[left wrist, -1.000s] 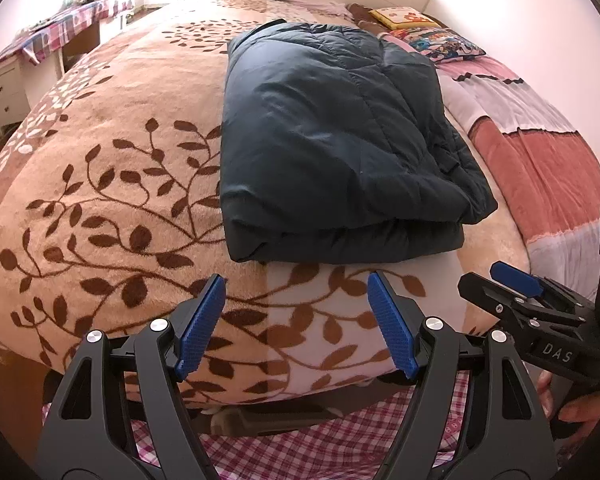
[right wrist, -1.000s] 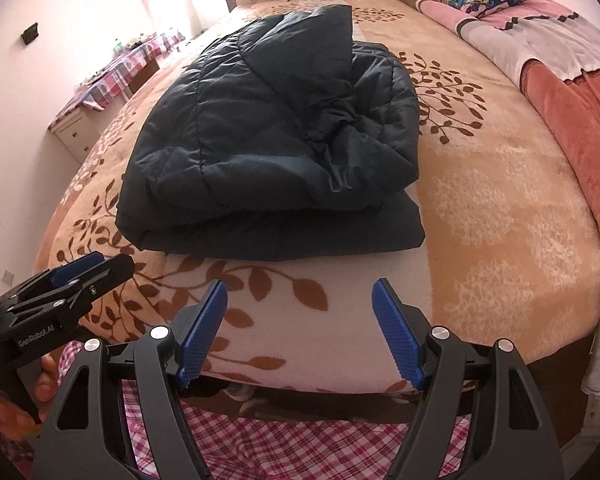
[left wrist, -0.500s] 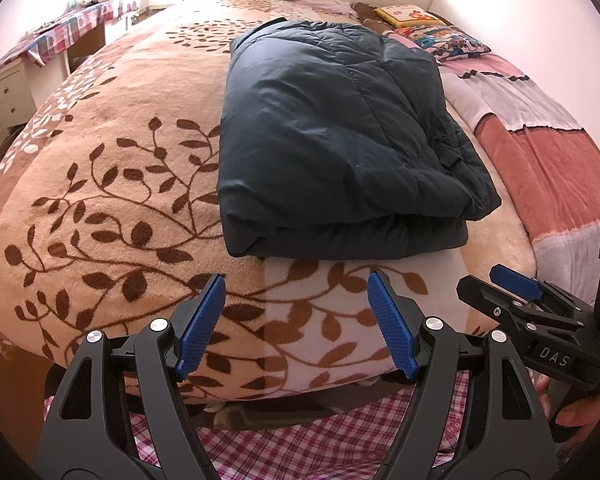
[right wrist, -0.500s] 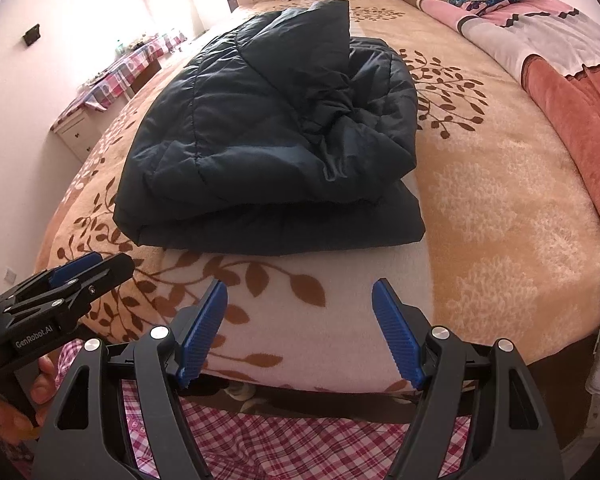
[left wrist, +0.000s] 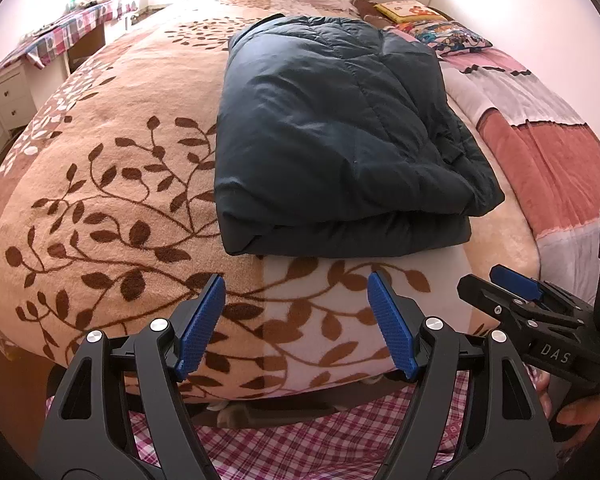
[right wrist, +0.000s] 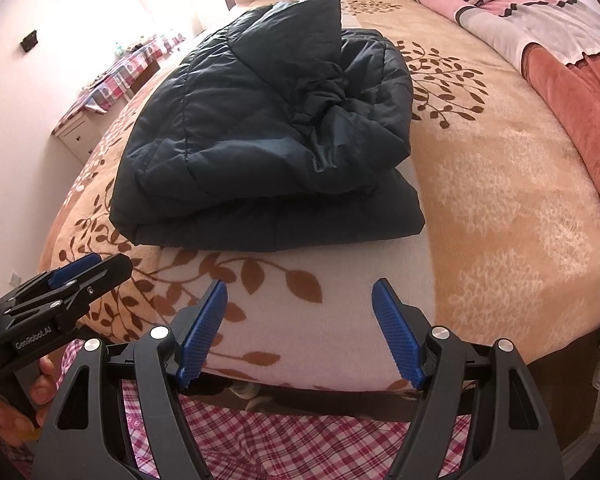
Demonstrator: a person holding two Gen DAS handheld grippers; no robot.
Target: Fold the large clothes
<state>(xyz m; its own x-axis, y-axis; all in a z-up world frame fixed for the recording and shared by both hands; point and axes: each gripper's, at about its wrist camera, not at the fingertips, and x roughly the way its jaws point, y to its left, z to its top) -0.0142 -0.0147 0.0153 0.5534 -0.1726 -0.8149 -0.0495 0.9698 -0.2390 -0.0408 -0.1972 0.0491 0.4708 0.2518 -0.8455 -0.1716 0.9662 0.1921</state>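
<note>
Both the left gripper (left wrist: 296, 324) and right gripper (right wrist: 300, 332) hang wide apart and empty, having edged slightly closer to the folded dark-blue puffy quilted jacket (left wrist: 332, 136) on the leaf-patterned beige blanket bed (left wrist: 100, 200), so folding looks basically done.

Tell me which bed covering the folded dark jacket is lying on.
The jacket lies on the tan blanket with brown leaf print, not the pink and red striped blanket beside it.

Both grippers, left gripper (left wrist: 296, 324) and right gripper (right wrist: 298, 330), are black plastic with ribbed blue jaws and silver screws.
</note>
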